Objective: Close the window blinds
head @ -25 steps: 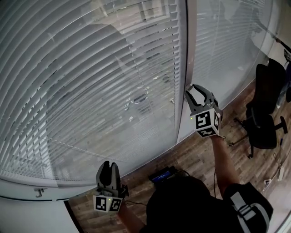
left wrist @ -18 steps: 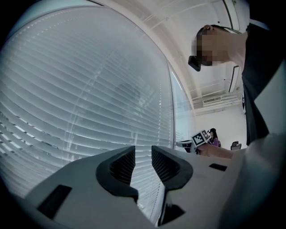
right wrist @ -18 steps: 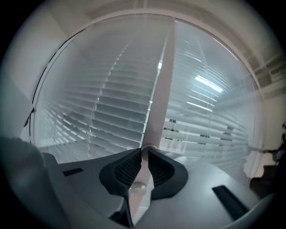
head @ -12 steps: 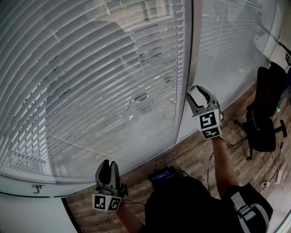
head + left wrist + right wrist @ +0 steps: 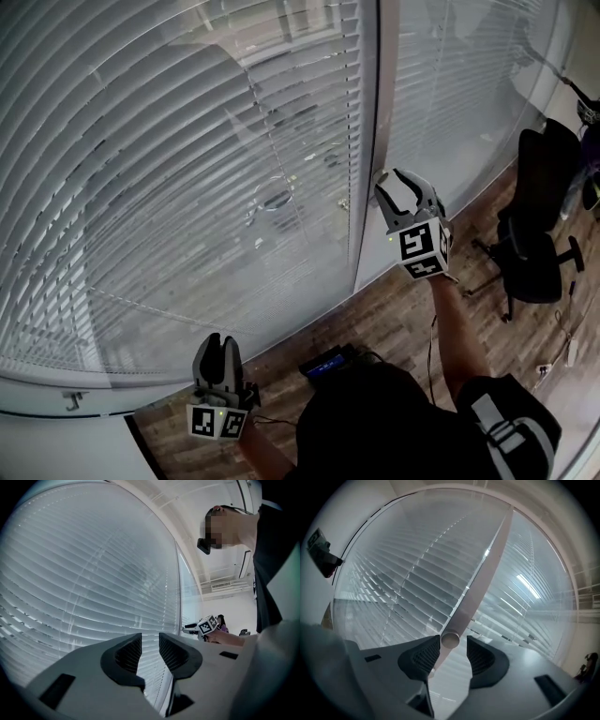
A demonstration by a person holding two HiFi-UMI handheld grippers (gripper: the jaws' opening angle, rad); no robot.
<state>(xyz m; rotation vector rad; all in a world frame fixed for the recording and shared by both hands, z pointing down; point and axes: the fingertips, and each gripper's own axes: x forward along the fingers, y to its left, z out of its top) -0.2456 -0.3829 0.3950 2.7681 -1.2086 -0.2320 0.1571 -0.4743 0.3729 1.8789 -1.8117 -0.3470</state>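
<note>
The window blinds (image 5: 187, 141) hang lowered straight ahead of both tongs and fill the glass on either side of an upright frame post (image 5: 373, 94). Their slats are tilted, with thin gaps through which dim shapes outside show. The right tongs (image 5: 398, 192) are held up at the post, pointing at the blinds. Their jaws have just been opening and now stand wide, with the round lower end of the tilt wand (image 5: 474, 588) between them. The wand runs up and away from the tongs along the seam of the two blind panels. Its end sits close against the pad on the left of the right gripper view, with a clear gap to the other pad, so nothing clamps it; whether it touches the near pad cannot be told. The left tongs (image 5: 221, 342) are held lower and well apart from the right ones, pointing level at the foot of the left blind panel, with jaws only narrowly apart and nothing between them. Beyond the right tongs, a black office chair (image 5: 534, 244) stands on the wooden floor (image 5: 403, 314).
</note>
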